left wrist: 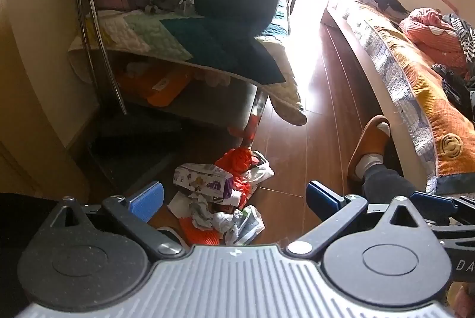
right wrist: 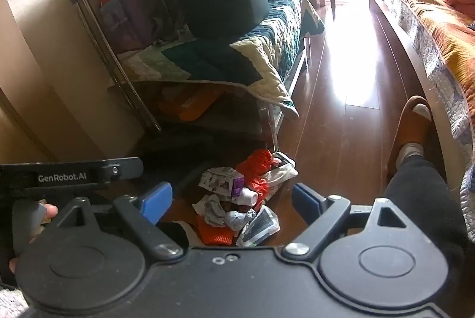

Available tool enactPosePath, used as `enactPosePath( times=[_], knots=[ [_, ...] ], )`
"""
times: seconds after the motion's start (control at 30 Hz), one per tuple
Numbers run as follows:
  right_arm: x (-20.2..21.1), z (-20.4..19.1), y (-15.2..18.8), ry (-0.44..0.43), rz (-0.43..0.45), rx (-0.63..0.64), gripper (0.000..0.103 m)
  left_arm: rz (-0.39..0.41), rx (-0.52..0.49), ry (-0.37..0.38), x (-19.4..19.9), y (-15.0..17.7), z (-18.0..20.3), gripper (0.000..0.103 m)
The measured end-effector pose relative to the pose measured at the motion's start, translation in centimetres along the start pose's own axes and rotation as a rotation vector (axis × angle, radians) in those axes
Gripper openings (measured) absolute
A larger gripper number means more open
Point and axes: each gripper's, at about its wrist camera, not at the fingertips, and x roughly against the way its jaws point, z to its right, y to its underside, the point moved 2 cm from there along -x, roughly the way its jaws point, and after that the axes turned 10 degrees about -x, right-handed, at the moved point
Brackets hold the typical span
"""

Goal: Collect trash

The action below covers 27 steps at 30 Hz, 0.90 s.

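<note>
A heap of trash point(left wrist: 221, 199) point(right wrist: 240, 199) lies on the brown wooden floor point(left wrist: 311, 157) point(right wrist: 332, 145) at the foot of a metal-framed rack: a white patterned carton point(left wrist: 202, 180) point(right wrist: 218, 180), a crumpled red plastic bag point(left wrist: 237, 159) point(right wrist: 256, 163), grey crumpled paper point(left wrist: 202, 212) point(right wrist: 215, 209) and a white printed wrapper point(left wrist: 248, 226) point(right wrist: 262, 224). The left gripper point(left wrist: 234, 197) hangs above the heap, blue pads wide apart, holding nothing. The right gripper point(right wrist: 231, 197) hangs likewise, fingers spread and empty. A patchwork quilt point(left wrist: 166, 36) point(right wrist: 267, 50) drapes the rack. A slippered foot point(left wrist: 369, 145) point(right wrist: 411, 134) rests beside the orange-covered bed point(left wrist: 427, 86) point(right wrist: 445, 44).
</note>
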Motion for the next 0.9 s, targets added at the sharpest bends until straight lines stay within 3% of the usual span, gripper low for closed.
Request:
enactPosePath(
  times=[0.9],
  knots=[
    [1.9, -2.0, 0.6, 0.039, 0.047, 0.040, 0.088, 0.031, -0.039, 0.004, 3.1, -0.1, 0.6, 0.103]
  ],
)
